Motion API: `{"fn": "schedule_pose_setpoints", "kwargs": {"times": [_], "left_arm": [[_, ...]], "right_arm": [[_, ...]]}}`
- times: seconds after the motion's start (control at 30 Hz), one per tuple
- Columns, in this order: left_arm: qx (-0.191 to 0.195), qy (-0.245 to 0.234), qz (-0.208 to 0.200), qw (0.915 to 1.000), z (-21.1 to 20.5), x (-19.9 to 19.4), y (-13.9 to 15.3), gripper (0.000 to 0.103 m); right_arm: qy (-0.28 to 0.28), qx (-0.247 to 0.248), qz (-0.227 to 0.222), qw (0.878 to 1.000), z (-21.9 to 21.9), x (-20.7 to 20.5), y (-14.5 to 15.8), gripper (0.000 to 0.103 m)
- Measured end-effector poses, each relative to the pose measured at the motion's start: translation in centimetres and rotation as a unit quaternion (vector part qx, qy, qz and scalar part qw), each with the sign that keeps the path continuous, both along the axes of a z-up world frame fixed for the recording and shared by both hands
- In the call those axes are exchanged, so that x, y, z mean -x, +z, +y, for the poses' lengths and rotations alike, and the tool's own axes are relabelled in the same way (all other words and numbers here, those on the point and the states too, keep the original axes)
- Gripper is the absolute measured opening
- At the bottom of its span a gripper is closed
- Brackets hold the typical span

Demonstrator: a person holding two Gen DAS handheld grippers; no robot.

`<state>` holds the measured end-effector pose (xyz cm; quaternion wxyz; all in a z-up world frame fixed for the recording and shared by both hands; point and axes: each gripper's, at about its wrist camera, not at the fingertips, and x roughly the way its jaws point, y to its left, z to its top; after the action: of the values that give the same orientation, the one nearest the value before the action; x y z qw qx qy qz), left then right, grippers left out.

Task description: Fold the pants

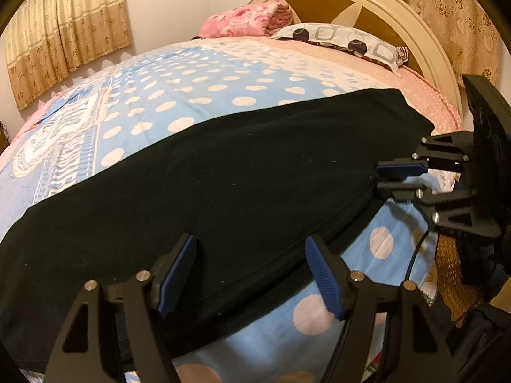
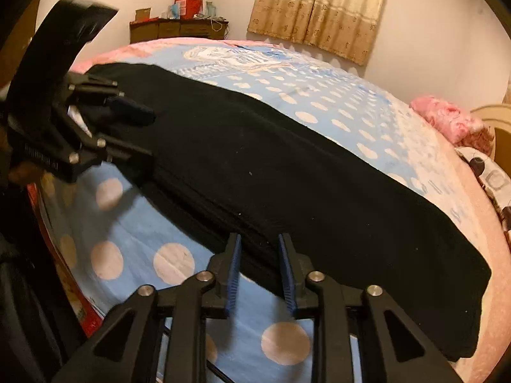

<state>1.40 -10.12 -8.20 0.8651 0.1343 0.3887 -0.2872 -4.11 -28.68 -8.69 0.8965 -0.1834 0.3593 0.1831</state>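
Note:
Black pants (image 1: 207, 172) lie flat in a long band across the bed, doubled lengthwise; they also show in the right wrist view (image 2: 287, 172). My left gripper (image 1: 250, 244) is open, its jaws wide apart and straddling the pants' near edge. My right gripper (image 2: 259, 239) is open with a narrower gap, its tips at the near edge of the pants. In the left wrist view the right gripper (image 1: 399, 177) sits at the pants' right end. In the right wrist view the left gripper (image 2: 145, 134) sits over the pants' left part.
The bed has a blue sheet with pale polka dots (image 1: 198, 86). A spotted pillow (image 1: 345, 40) and a pink folded blanket (image 1: 246, 20) lie by the cream headboard (image 1: 383, 3). Curtains (image 2: 319, 9) hang on the far wall; a brown cabinet (image 2: 179, 30) stands beyond the bed.

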Motion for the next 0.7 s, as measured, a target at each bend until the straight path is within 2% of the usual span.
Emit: {"fn": "schedule_pose_setpoints", "kwargs": {"times": [0.03, 0.1, 0.23, 0.4, 0.7], "left_arm": [[0.0, 0.0, 0.001, 1.0, 0.0, 0.0, 0.0, 0.073], [0.001, 0.0, 0.001, 1.0, 0.2, 0.0, 0.0, 0.073], [0.003, 0.004, 0.01, 0.9999, 0.6, 0.1, 0.1, 0.073], [0.009, 0.008, 0.02, 0.9997, 1.3, 0.3, 0.2, 0.073], [0.023, 0.029, 0.02, 0.9991, 2.0, -0.2, 0.9, 0.074]], "right_arm": [[-0.002, -0.004, 0.001, 1.0, -0.1, -0.1, 0.0, 0.011], [-0.01, -0.027, 0.011, 1.0, -0.4, -0.5, 0.2, 0.006], [-0.012, -0.034, 0.009, 0.999, -0.6, 0.4, 0.6, 0.002], [-0.017, -0.006, 0.003, 1.0, -0.3, 1.7, -0.5, 0.002], [-0.027, -0.022, -0.005, 0.999, -0.7, 1.7, -0.3, 0.002]]}}
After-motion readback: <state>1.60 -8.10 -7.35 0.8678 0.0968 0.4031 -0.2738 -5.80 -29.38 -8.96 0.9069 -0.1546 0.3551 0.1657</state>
